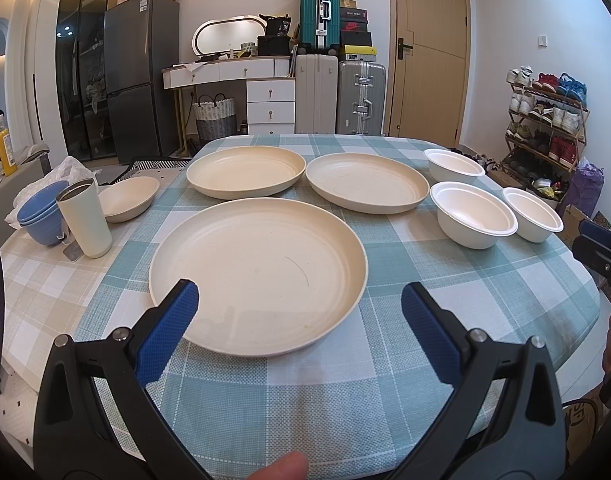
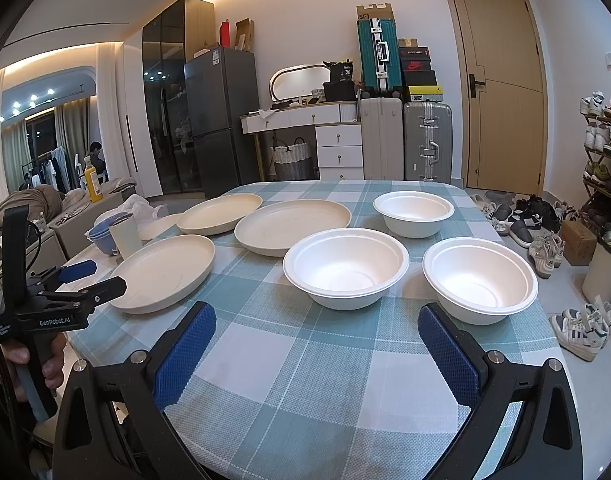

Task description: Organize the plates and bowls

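Three cream plates lie on the checked tablecloth: a near plate [image 1: 257,272] [image 2: 165,272], a far left plate [image 1: 245,170] [image 2: 219,208] and a far right plate [image 1: 367,182] [image 2: 291,224]. Three white bowls stand to the right: a middle bowl [image 1: 475,212] [image 2: 345,266], a right bowl [image 1: 531,214] [image 2: 479,280] and a far bowl [image 1: 455,164] [image 2: 413,212]. My left gripper [image 1: 299,300] is open and empty, over the near plate's front rim. My right gripper [image 2: 317,320] is open and empty, just before the two near bowls.
At the table's left edge stand a cream tumbler [image 1: 85,218], stacked blue bowls [image 1: 41,216] and a small cream bowl [image 1: 127,198]. The table edge [image 1: 585,280] drops off on the right, with a shoe rack [image 1: 545,120] beyond. Suitcases and a dresser stand behind the table.
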Motion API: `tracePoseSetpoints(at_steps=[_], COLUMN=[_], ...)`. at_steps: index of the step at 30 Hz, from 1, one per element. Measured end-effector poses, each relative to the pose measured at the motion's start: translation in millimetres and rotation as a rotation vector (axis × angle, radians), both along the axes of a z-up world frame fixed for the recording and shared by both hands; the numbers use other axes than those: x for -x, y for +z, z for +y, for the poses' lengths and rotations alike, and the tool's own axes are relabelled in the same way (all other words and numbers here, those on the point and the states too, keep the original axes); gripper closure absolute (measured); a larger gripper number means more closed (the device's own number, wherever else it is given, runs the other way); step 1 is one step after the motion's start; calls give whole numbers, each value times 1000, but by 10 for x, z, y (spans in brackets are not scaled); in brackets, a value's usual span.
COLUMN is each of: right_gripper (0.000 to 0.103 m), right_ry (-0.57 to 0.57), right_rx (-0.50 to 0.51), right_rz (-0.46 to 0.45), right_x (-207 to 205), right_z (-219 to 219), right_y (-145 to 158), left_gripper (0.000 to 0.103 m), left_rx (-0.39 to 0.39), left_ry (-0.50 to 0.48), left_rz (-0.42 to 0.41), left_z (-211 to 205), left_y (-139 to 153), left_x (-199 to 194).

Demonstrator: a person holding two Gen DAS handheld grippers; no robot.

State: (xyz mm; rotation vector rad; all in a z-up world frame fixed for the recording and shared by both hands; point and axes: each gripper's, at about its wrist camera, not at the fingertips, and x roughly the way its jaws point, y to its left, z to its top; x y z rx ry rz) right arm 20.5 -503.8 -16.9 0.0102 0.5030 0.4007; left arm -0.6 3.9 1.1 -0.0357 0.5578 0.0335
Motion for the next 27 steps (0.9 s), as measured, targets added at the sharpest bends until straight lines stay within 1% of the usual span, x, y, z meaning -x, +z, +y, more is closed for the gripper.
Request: tracePoseSetpoints(at_steps=[8, 15, 22, 27], right_gripper=[0, 0, 0, 0], right_ry=[5, 14, 37, 69], right_rx=[5, 12, 18, 31], right_rz=[4, 7, 17, 23], right_x=[-15, -77, -199, -326], right_z=[-9, 0, 180, 344], right_y=[4, 55, 60, 97], left_gripper=[2, 2, 2, 2], left_rx=[1, 7, 19, 14], left_ry=[1, 11, 36, 68], left_rz=[3, 12, 17, 27], left_z=[2, 90, 204, 344], left_y=[-10, -44, 9, 42], left_x=[-5, -50, -103, -152])
